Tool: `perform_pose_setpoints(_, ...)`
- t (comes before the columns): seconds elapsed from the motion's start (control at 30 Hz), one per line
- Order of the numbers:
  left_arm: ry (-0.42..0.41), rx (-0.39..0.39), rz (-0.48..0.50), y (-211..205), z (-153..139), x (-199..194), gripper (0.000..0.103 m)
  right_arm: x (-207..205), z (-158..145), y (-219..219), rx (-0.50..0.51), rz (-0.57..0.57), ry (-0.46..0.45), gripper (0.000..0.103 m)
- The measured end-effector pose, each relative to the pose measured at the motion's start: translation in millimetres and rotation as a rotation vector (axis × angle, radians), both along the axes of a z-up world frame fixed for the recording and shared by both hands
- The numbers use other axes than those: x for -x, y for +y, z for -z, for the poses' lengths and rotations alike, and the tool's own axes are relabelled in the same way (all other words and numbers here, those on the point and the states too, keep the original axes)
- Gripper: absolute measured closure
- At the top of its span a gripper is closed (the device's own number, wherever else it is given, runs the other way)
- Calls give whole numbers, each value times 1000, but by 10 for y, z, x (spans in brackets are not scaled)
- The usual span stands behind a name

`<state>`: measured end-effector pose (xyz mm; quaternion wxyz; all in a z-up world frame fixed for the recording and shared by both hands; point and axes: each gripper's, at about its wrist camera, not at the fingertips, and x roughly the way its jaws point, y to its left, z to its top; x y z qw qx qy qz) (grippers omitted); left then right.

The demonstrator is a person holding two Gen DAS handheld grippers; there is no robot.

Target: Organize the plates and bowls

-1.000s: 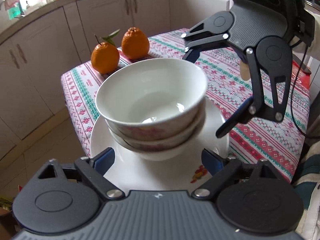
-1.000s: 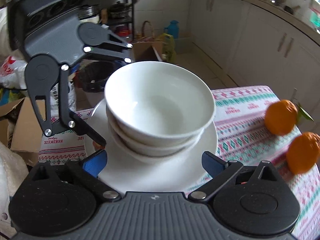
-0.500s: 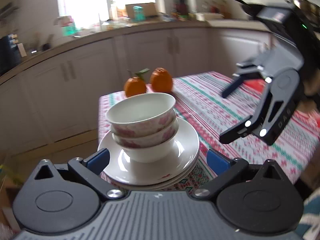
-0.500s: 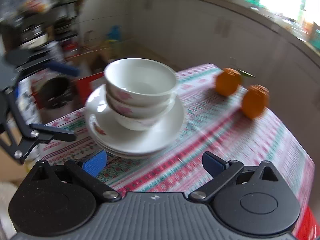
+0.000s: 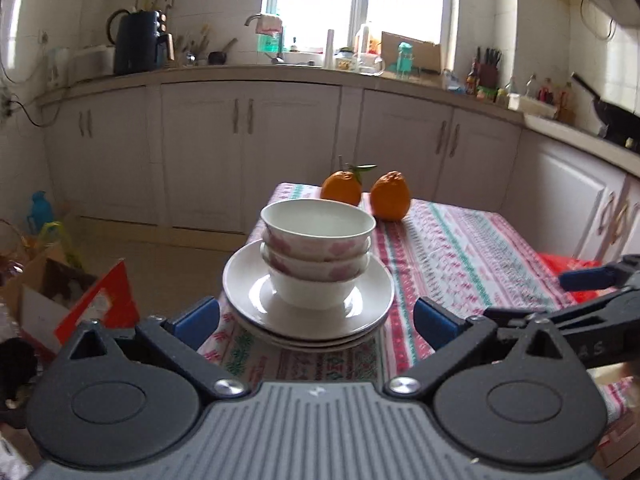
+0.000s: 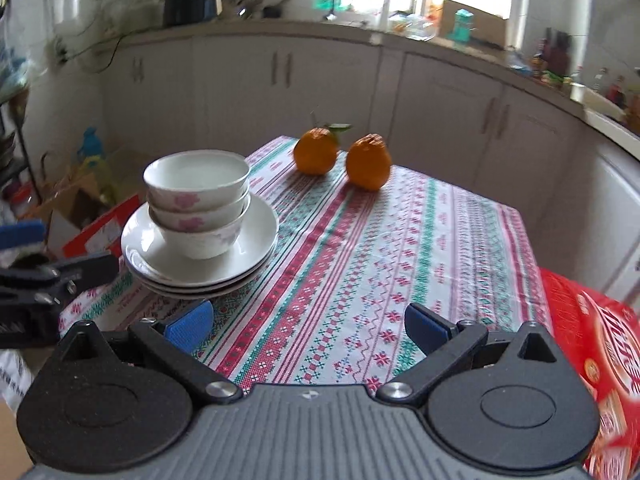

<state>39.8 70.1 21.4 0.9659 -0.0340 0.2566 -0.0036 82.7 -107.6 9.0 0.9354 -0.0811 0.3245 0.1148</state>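
Three nested white floral bowls (image 5: 317,248) sat on the stacked white plates (image 5: 308,312) at the bench (image 6: 400,264) corner — stacking looked done. Left tongs (image 5: 316,320) and right tongs (image 6: 308,324) both apart, empty — nothing visibly left.

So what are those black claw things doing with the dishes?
A person holds a gripper in each hand. Neither is touching anything. The left gripper and the right gripper are both open and empty. Three bowls sit nested on a stack of plates near the corner of the table, apart from both grippers. Two oranges sit farther back. The dishes look all stacked up.
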Motion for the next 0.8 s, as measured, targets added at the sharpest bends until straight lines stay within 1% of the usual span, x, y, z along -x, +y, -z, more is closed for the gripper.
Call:
perform_pose_setpoints(0.07,0,-11,-3,-26,-33,49,1,86,-43,-29,-19,19,-17,0)
perform_pose_setpoints(0.17,-11,-1,-5,-41,-88,86,1,175,-96,-55,-31,37,-44,0)
perform_pose_setpoints(0.3,-10,-12,-14,-70,-116,107,1,240,-132,-32,-2,57,-78,0)
perform_pose_setpoints(0.43,1,12,-27,-72,-118,115,1,260,-132,-29,-4,72,-88,0)
perform_pose_setpoints(0.7,-4,-1,-41,-88,-118,127,1,256,-125,-9,-4,82,-97,0)
perform_pose_setpoints(0.8,-5,6,-38,-77,-122,129,1,259,-123,-8,-9,81,-97,0)
